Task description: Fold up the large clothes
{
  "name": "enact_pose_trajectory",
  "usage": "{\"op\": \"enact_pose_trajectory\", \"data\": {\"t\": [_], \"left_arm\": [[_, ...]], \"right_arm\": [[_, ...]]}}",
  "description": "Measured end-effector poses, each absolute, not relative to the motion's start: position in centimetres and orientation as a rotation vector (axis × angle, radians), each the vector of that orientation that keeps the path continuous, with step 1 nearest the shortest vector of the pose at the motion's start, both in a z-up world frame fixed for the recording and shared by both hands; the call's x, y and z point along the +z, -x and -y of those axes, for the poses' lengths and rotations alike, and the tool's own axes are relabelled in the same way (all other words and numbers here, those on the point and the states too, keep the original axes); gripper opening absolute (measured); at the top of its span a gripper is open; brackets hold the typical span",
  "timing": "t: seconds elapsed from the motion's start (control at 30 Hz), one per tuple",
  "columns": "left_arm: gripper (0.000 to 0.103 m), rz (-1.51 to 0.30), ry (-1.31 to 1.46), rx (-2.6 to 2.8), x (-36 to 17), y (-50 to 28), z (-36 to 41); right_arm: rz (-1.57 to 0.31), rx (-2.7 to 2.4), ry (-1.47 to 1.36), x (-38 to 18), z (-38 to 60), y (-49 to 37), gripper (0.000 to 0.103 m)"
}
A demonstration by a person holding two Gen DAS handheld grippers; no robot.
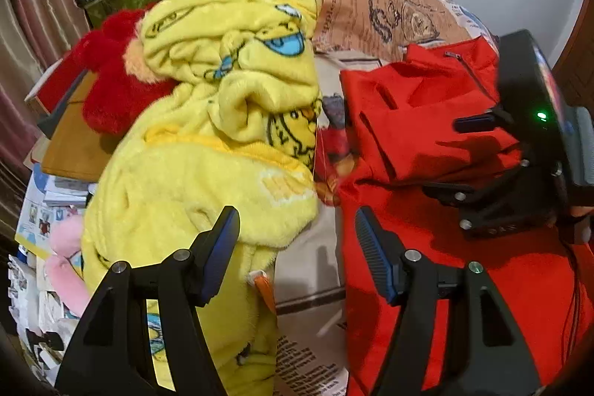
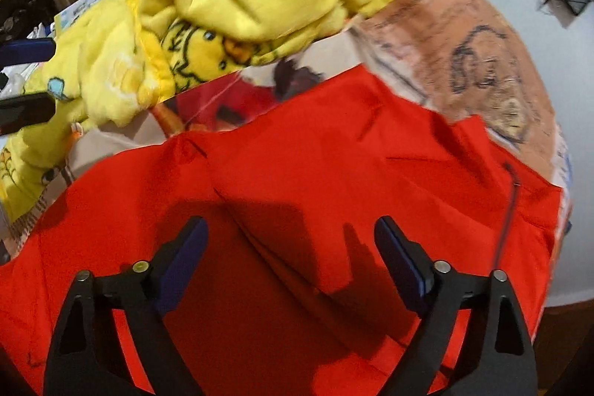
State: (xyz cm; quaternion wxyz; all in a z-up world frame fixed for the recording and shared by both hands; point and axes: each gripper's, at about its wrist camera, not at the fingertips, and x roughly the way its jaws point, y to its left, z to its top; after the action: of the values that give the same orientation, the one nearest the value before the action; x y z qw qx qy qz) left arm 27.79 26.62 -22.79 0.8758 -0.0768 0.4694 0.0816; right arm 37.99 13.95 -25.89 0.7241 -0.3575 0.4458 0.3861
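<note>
Left tongs [image 1: 297,232] tilted steeply downward, jaws standing apart with nothing between the blue pads [image 1: 373,253]. Right tongs [image 2: 291,240] also angled sharply down, jaws parted wide, pads clear of any contact, view slightly blurred. Seen from the left wrist, right tongs' black body at the far right edge, part of a hand [image 1: 581,221] behind it.

Print on the bedsheet [image 1: 312,370] and pillow [image 1: 375,6] is too blurred to read.
</note>
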Motion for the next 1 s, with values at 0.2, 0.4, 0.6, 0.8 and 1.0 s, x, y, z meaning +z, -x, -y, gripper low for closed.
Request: {"op": "enact_pose_trajectory", "data": {"t": [0.2,0.4,0.6,0.8,1.0], "left_arm": [[0.064,-1.004,0.163,0.161,-24.4,-28.1,-26.6],[0.064,-1.021,0.161,0.154,-25.2,-28.3,-26.2],[0.064,-1.019,0.124,0.145,-25.0,-28.6,-25.2],[0.064,-1.001,0.103,0.123,-24.2,-29.8,-24.1],[0.064,-1.017,0.100,0.094,-24.2,-32.8,-22.3]], "right_arm": [[-1.028,0.880,0.767,-27.1,-15.2,-38.5,0.046],[-1.067,0.920,0.682,-27.7,-15.7,-39.2,0.012],[-1.053,0.908,0.556,-25.8,-14.9,-40.4,0.006],[-0.955,0.895,0.450,-20.8,-12.3,-41.0,0.005],[-0.882,0.842,0.353,-16.9,-8.9,-42.3,0.005]]}}
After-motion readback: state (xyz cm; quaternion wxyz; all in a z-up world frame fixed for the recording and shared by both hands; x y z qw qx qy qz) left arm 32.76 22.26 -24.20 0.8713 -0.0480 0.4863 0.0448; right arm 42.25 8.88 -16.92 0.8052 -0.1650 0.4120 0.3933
